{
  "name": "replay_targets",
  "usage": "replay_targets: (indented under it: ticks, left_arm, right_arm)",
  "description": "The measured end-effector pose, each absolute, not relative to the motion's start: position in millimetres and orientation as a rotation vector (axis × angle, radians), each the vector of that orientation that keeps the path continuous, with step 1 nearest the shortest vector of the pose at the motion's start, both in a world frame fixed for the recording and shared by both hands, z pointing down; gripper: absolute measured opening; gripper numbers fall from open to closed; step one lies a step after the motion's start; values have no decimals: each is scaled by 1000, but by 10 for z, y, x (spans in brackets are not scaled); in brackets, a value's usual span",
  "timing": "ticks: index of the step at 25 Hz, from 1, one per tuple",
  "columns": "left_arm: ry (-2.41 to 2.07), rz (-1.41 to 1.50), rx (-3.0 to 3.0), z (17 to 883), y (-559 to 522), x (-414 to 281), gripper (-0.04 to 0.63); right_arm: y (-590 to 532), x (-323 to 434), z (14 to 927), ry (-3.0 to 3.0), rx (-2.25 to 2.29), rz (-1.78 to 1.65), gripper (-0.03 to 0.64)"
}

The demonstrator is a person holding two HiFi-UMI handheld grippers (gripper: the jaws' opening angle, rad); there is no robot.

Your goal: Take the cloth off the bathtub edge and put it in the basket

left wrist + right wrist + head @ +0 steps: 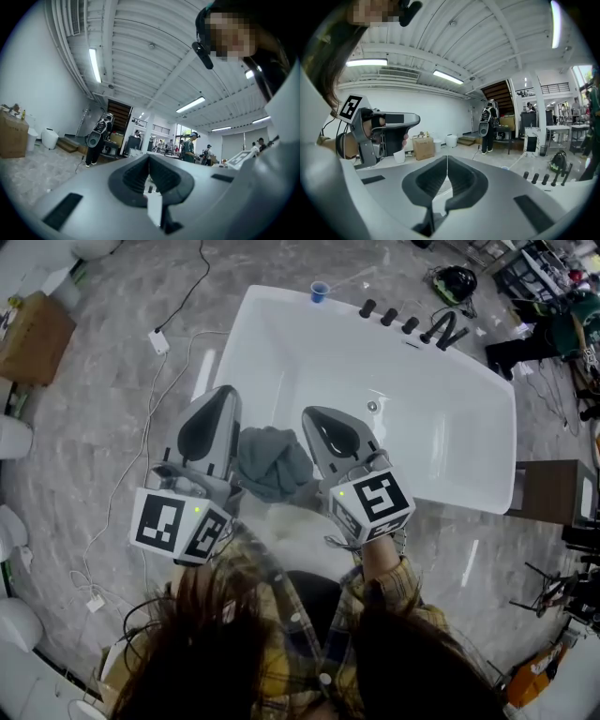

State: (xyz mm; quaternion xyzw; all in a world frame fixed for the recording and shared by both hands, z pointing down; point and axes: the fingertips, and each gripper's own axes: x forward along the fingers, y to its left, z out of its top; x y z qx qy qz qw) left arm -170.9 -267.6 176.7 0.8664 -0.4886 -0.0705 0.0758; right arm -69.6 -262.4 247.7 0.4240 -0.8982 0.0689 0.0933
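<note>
A crumpled grey-green cloth (274, 463) lies on the near rim of the white bathtub (281, 343), seen in the head view. My left gripper (228, 392) is just left of the cloth and my right gripper (311, 414) just right of it, both pointing out over the tub. The left gripper's jaws (149, 157) meet with nothing between them, and so do the right gripper's jaws (447, 158). The right gripper view catches the left gripper (379, 131) in a hand at its left. The cloth is hidden from both gripper views. No basket shows in any view.
Black tap handles (412, 324) and a blue cup (320, 292) stand on the tub's far rim. White cables (150, 427) trail over the marble floor at left, near a cardboard box (33, 334). A brown cabinet (553, 491) stands right of the tub.
</note>
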Motion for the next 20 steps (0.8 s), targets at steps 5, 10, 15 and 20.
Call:
replay_targets:
  ticks: [5,10,15,20]
  left_arm:
    - [-1497,-197,2573,1820,-2802,-1715,18]
    - [-1481,-165,2578,1862,-2867,-1705,18]
    - [-1445,-136,2599,1855,-2936,-1685,18]
    - [-1425,-105,2594,1932,-2951,-1750,18]
  right_arm:
    - [-2766,-705,2512,-2677,1223,214,17]
    - [-2829,-729,2541,-2677,1217,232,17]
    - [-2849,-776,2559,-2658,1222,250,17]
    - [-2844,-796,2653,-2621,1223,269,17]
